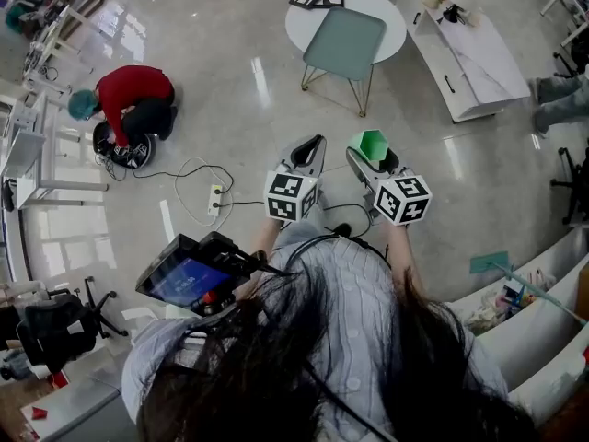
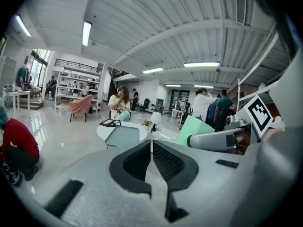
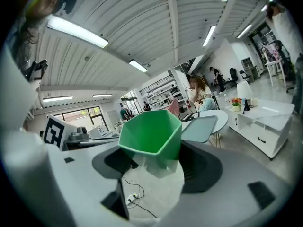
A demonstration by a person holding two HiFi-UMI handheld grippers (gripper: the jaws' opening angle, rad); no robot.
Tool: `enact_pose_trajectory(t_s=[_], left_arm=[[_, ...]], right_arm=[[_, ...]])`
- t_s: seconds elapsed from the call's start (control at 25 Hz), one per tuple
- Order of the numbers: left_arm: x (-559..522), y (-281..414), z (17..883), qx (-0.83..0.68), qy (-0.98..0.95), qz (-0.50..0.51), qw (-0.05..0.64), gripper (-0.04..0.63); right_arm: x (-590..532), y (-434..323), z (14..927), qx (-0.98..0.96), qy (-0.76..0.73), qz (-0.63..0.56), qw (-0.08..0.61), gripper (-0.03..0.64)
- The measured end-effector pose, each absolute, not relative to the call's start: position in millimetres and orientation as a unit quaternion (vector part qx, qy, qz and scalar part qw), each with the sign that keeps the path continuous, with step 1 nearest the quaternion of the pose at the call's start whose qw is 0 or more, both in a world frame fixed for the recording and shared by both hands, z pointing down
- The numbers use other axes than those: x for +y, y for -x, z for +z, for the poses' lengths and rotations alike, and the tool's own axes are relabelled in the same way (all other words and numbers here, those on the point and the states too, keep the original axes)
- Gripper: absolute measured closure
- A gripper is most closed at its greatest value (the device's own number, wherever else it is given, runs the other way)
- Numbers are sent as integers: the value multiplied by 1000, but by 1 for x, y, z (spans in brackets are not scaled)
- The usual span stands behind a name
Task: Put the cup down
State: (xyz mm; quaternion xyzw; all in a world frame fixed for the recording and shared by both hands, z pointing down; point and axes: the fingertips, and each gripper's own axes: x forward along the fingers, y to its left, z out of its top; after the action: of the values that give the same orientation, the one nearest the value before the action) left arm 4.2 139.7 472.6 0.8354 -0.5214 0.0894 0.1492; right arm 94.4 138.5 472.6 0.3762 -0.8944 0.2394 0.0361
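1. Cup (image 3: 151, 131): green, faceted, mouth open; it sits upright between the jaws of the right tongs (image 1: 373, 150), off any surface.
2. Right tongs: jaws spread wide and clamped on the cup's lower part, which looks paler than the rim.
3. Left tongs (image 2: 152, 162): jaws drawn together with nothing between them, just beside the right tongs and level with them.
4. Progress, as I judge it: the cup is carried but not set down, so the whole putting-down is left, meaning reach a surface, lower the cup, then open the jaws.
5. Under both tongs is only bare floor (image 1: 230, 109), with a power strip (image 1: 215, 198) and cable to the left of the left tongs.
6. Possible places to set it: a round table (image 1: 391, 17) with a chair (image 1: 345, 42) lies well ahead of the tips, and a long white bench (image 1: 479, 63) ahead and to the right of the right tongs. Which one is meant I cannot tell.
7. Writing: no brand or label shows on the cup. Each tongs' cube (image 1: 403, 199) bears black-and-white square markers, not words. Nothing else is readable.
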Motion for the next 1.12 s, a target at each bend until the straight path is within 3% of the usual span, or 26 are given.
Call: enact_pose_trajectory(t_s=[0.24,1.12], left_arm=[[140,-2,473,-522,-835,89,151,578],[-24,86,491,-514,-832,96,186,578]], right_arm=[[138,-97,470,-894,-381,230,39,293],[-25,-6,495,-888,-372,262,66,293]])
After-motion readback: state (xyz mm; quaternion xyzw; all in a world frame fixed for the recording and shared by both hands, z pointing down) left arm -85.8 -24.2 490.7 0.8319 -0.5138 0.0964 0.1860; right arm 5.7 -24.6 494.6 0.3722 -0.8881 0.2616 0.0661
